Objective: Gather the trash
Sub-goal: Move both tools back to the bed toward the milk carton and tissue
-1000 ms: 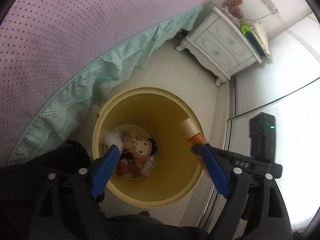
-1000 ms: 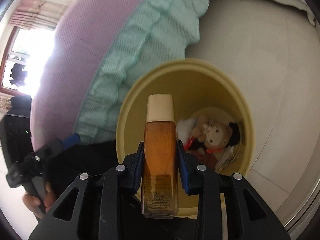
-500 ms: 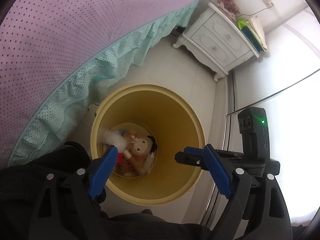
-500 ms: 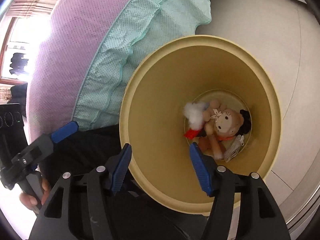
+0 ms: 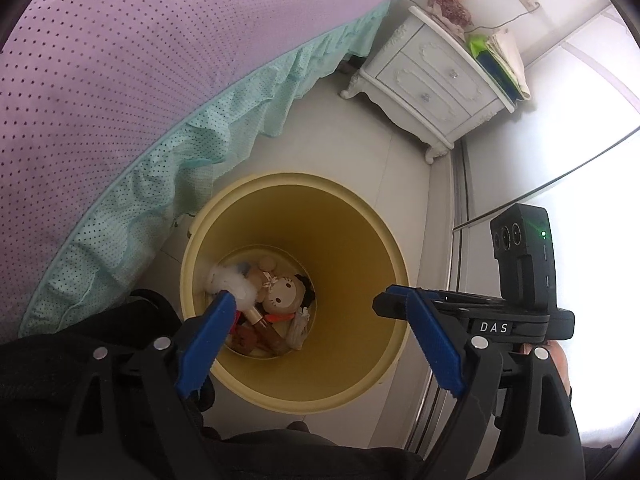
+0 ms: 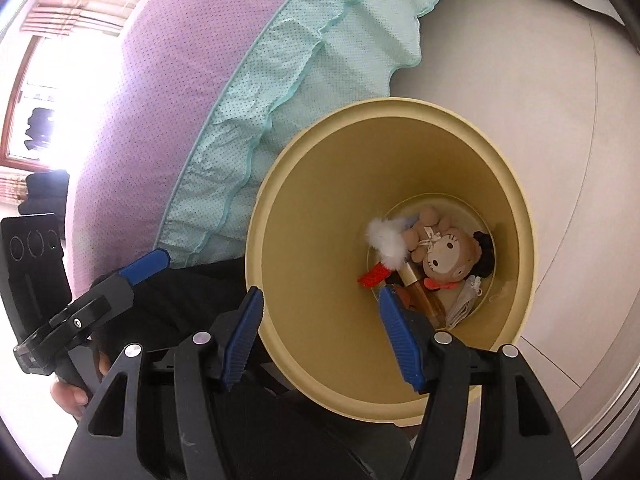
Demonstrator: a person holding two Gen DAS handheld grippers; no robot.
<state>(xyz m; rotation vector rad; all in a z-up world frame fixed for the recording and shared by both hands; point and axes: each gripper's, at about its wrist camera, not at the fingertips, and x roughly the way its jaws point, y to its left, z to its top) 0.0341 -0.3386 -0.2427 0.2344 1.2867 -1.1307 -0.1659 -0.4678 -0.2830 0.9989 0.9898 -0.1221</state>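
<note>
Dropped since a sec ago: amber glass bottle w/ cream cap (image 6: pixel 420 294) has left the right gripper (image 6: pixel 320 336) and lies at the bottom of the round yellow plastic bin (image 6: pixel 320 208), beside 1 plush doll w/ white face (image 6: pixel 444 258), 1 white fluffy tuft (image 6: pixel 386 240), 1 red scrap (image 6: pixel 372 277) and 1 small clear packet (image 6: pixel 466 300). Right gripper's blue pads stand apart, released, nothing between them, tilted down over the bin's near rim. Left gripper (image 5: pixel 320 332) also spread wide, empty, angled down above the bin mouth. 1 purple bedspread w/ teal frill (image 5: pixel 120 80), 1 white nightstand (image 5: pixel 432 84).
</note>
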